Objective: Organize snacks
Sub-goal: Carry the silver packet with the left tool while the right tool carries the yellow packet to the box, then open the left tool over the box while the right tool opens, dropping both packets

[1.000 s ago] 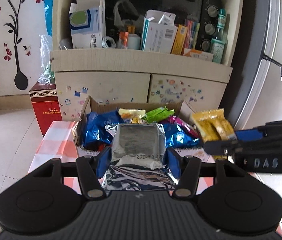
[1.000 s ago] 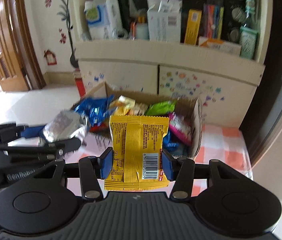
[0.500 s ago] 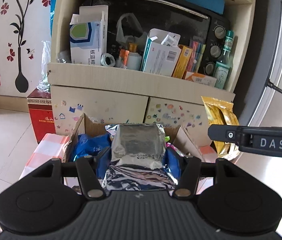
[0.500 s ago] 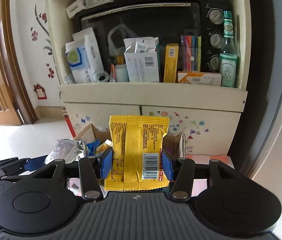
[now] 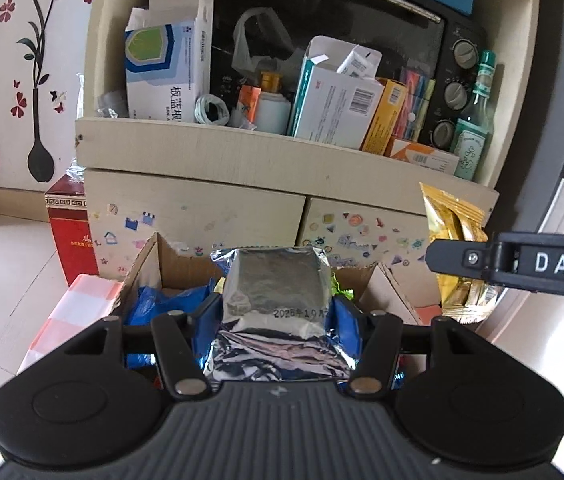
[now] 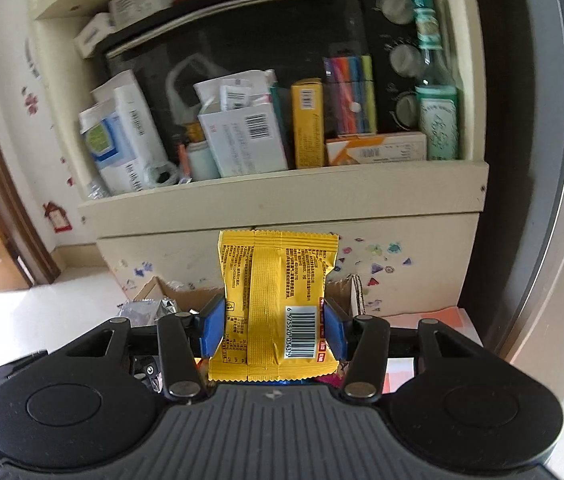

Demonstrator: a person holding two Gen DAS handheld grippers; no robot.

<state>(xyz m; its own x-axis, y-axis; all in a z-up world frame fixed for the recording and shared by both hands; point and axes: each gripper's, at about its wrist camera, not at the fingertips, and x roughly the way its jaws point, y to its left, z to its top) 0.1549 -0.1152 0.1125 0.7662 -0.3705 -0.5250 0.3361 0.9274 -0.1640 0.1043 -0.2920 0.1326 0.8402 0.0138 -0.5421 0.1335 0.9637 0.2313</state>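
Left tool (image 5: 276,318) clenched on upright silver packet (image 5: 276,292), right tool (image 6: 273,326) clenched on upright yellow packet (image 6: 276,304); open cardboard box (image 5: 154,268) of snacks sits at 12 o'clock just below both, left nearer.

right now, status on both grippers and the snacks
Left gripper shut on silver foil packet. Right gripper shut on yellow snack packet. Brown cardboard box below, nothing blocking.
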